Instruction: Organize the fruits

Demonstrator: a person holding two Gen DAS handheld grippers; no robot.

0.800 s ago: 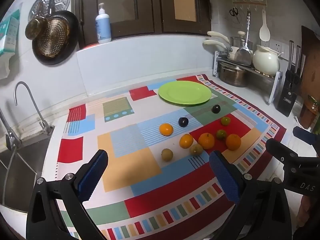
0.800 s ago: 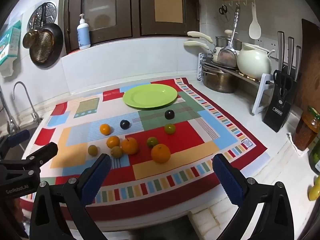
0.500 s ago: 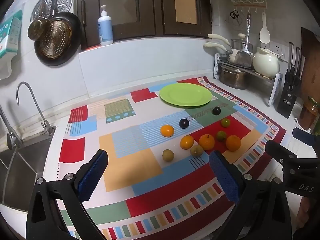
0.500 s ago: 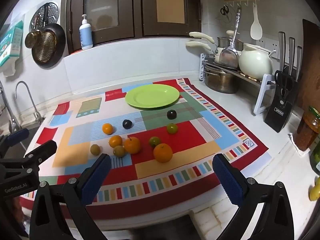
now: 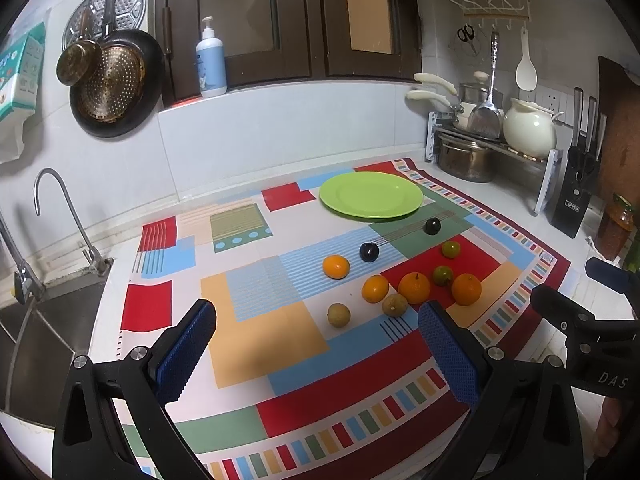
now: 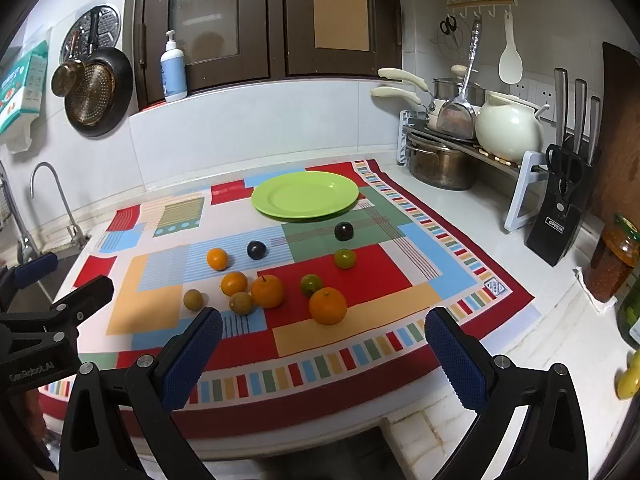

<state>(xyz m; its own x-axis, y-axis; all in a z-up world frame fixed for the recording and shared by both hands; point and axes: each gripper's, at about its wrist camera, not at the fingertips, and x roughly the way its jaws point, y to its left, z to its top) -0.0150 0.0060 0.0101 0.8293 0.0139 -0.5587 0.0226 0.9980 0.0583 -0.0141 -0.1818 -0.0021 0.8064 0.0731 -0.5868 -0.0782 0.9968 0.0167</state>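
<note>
Several small fruits lie loose on a patchwork mat: oranges, two dark plums, green ones and brownish ones. An empty green plate sits behind them. My left gripper is open and empty, above the mat's front, short of the fruits. My right gripper is open and empty, at the counter's front edge. Each gripper shows at the edge of the other's view.
A sink with a tap lies to the left. A rack with pots and a white kettle, a knife block and jars stand at the right. Pans hang on the back wall.
Both views have drifted slightly, so the fruits and plate sit a little further right in each view. Both grippers stay open. No fruit has moved on the mat.
</note>
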